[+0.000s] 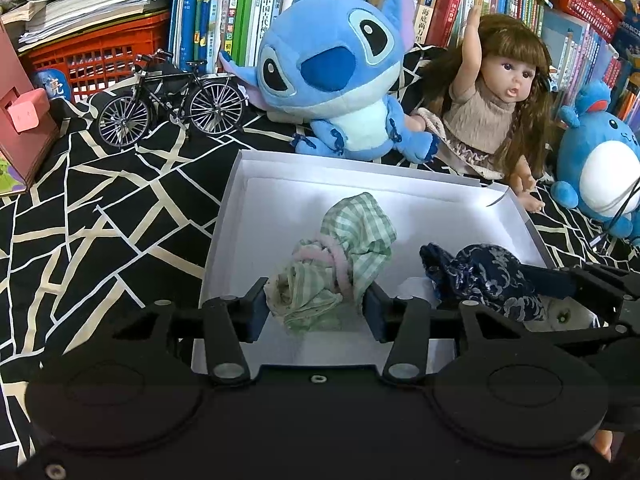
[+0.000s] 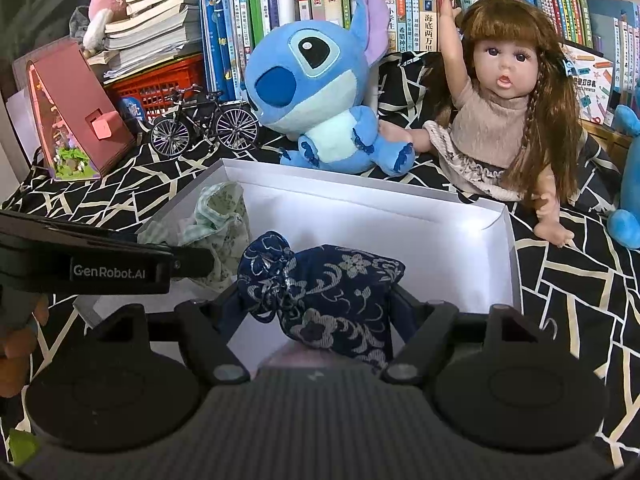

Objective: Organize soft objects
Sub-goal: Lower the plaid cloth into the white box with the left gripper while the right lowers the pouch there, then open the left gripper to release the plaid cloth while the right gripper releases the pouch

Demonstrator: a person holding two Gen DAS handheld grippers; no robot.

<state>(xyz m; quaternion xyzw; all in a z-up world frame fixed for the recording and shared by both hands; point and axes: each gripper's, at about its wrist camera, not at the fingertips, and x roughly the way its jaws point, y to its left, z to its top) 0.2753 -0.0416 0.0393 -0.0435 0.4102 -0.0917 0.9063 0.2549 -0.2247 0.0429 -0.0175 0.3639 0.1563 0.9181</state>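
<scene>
Two soft cloth pouches, both inside white box (image 1: 536,236) on black-and-cream patterned cloth.

Green checked pouch (image 1: 344,256): light, limp, crushable, no stiffness. Thin gingham, pink gathered band round the neck, floral lining showing at the mouth. Lying in left half of box, toward near edge. Best taken across the bunched neck or the bulk of the body; a loose edge would likely just slide out. Not fragile, not slippery by the look.

Navy brocade pouch (image 2: 324,296): dark blue, silvery flower and wave pattern, drawstring mouth puckered at upper left. Probably slightly firmer weave and a bit slicker than the gingham, still light and squashy. Sitting in right half of box, near front edge. Grip across the full body, or at the puckered neck.

Left gripper (image 1: 316,304): jaws either side of green pouch, fabric filling the gap and touching both pads; counted as clamped on it, loosely.

Right gripper (image 2: 316,312): jaws straddling navy pouch, set fairly wide, cloth against the inner faces; clamped on it, grip looking slack.

Behind far edge of box: blue plush (image 1: 332,72), doll (image 1: 488,100), model bicycle (image 1: 172,100). Bookshelf behind.
</scene>
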